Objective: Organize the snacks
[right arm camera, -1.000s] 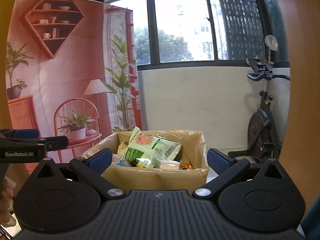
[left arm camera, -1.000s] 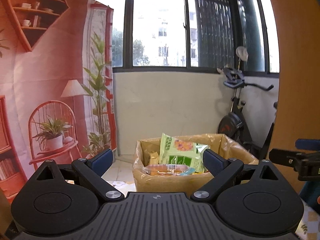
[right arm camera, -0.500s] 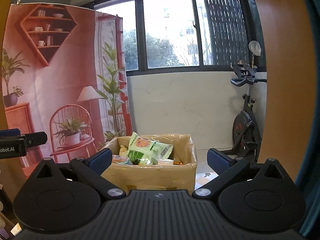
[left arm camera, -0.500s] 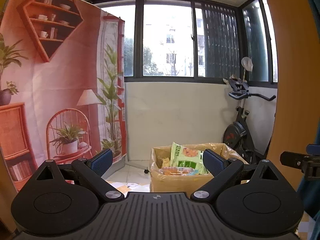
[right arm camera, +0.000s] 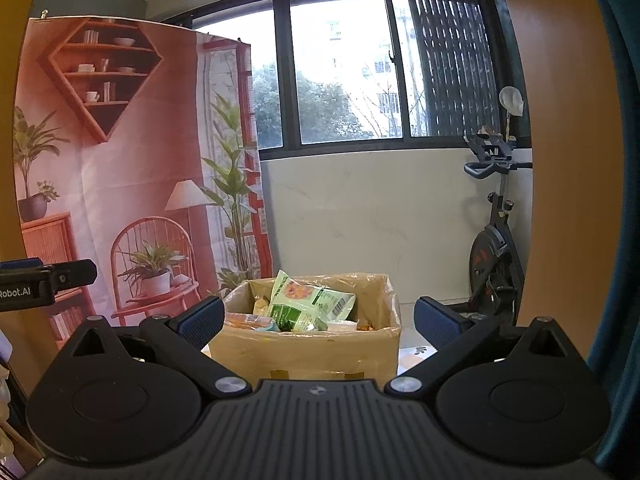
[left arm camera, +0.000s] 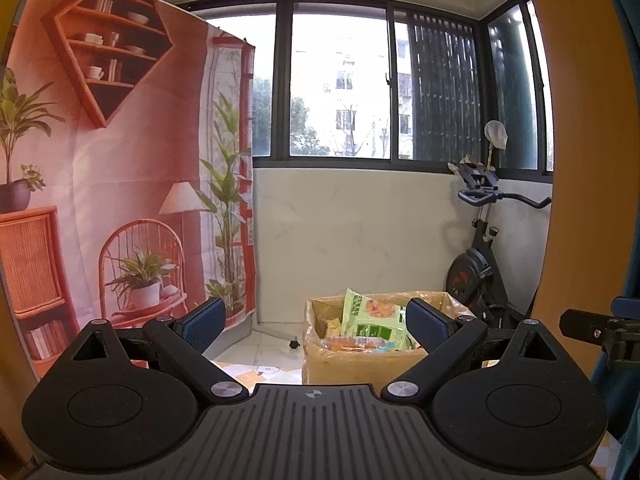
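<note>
A cardboard box [left arm camera: 360, 364] lined with clear plastic holds several snack packs, with a green snack bag [left arm camera: 374, 318] standing on top. The box also shows in the right wrist view [right arm camera: 304, 354], with the green bag [right arm camera: 310, 306] leaning in it. My left gripper [left arm camera: 316, 322] is open and empty, held back from the box. My right gripper [right arm camera: 318, 316] is open and empty, also back from the box. The box sits on a surface with a floral cloth [left arm camera: 264, 372].
An exercise bike [left arm camera: 480, 264] stands right of the box by the white wall. A printed room backdrop [left arm camera: 120, 180] hangs on the left. Orange panels [right arm camera: 560, 160] frame both sides. The other gripper shows at the right edge [left arm camera: 600, 332] and left edge [right arm camera: 40, 280].
Both grippers have pulled back and away from the box, which now looks smaller and farther. Both stay open and empty.
</note>
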A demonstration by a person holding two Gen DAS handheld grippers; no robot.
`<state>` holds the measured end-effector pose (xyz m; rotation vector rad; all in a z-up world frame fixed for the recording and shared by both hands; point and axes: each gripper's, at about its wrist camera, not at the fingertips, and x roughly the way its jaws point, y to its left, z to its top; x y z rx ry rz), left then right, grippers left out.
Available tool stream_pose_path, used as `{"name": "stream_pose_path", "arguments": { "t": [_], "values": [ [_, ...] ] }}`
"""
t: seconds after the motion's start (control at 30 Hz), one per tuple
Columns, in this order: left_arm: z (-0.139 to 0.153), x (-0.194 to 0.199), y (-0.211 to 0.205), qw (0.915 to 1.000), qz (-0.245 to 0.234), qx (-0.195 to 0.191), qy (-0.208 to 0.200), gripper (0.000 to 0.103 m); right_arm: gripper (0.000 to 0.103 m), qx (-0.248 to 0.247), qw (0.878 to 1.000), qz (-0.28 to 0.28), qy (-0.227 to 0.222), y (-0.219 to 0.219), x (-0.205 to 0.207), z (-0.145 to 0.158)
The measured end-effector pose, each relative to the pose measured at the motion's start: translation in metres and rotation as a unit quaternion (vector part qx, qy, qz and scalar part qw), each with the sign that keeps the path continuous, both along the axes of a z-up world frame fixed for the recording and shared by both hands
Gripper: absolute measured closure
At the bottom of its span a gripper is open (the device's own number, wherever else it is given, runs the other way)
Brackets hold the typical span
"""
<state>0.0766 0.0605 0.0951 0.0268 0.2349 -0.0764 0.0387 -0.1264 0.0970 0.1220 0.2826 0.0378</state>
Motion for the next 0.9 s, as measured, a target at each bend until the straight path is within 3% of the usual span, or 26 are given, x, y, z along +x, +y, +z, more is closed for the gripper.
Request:
{"name": "stream_pose_path", "arguments": {
  "t": [0.9],
  "values": [
    [-0.0015, -0.0007, 0.0048, 0.9998, 0.001, -0.009, 0.016, 0.005, 0.0, 0.002, 1.0, -0.007, 0.004, -0.0038, -0.0016, -0.0002]
  ]
}}
